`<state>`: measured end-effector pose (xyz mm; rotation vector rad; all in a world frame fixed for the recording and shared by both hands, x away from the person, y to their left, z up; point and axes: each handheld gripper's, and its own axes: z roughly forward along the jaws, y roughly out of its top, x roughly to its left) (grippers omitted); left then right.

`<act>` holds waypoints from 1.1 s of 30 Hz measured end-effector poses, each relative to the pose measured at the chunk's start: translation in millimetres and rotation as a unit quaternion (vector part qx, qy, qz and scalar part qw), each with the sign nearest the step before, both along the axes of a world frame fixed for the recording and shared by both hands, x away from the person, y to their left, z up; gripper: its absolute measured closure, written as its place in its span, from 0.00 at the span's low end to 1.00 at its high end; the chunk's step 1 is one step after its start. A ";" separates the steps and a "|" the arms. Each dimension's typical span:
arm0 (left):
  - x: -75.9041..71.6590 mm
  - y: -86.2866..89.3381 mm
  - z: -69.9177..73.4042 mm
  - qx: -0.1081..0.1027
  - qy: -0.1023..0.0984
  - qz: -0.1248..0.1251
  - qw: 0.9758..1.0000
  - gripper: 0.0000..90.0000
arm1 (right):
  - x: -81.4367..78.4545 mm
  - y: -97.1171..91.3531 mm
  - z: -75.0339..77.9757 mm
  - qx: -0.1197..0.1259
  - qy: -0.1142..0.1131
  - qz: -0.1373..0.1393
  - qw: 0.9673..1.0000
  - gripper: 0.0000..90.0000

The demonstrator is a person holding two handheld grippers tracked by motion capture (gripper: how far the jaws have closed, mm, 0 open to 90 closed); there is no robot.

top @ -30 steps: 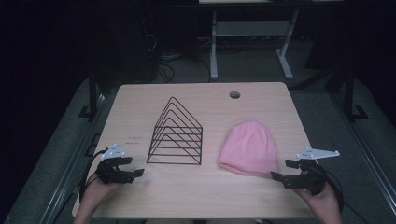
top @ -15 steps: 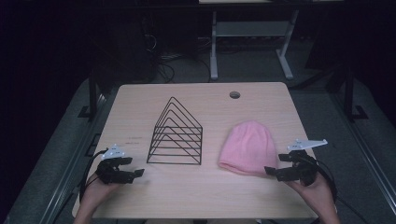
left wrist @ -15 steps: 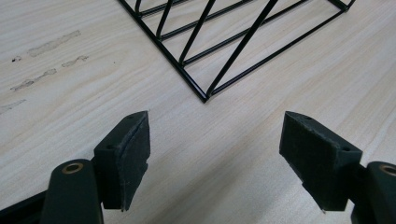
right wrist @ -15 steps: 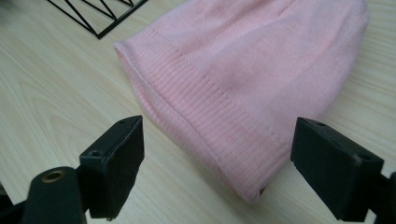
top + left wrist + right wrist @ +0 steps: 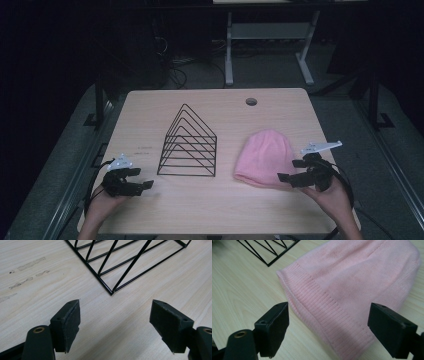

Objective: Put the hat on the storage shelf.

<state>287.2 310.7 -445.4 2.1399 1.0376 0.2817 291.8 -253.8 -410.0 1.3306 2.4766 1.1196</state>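
My right gripper (image 5: 295,176), jaws wide and empty, sits just off the ribbed brim of the pink beanie (image 5: 264,157), which lies flat running away toward the table's (image 5: 220,210) far edge, so it is nearer than my left gripper (image 5: 137,184).

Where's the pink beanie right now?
In the high view the pink beanie lies flat on the table's right half, just right of the black wire rack, with the open right tongs at its ribbed brim.
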 end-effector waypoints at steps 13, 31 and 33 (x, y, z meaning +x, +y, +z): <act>-0.6 0.0 1.1 -0.001 -0.002 0.000 1.000 0.27 | 18.8 5.0 5.9 -0.001 0.017 0.013 1.000 0.18; 1.3 -0.2 1.6 0.012 -0.004 -0.006 1.000 0.27 | 62.2 13.1 18.6 -0.012 0.035 0.027 0.999 0.18; 1.2 0.3 1.7 0.011 -0.004 -0.005 1.000 0.27 | 67.4 13.4 18.4 -0.011 0.037 0.027 0.999 0.18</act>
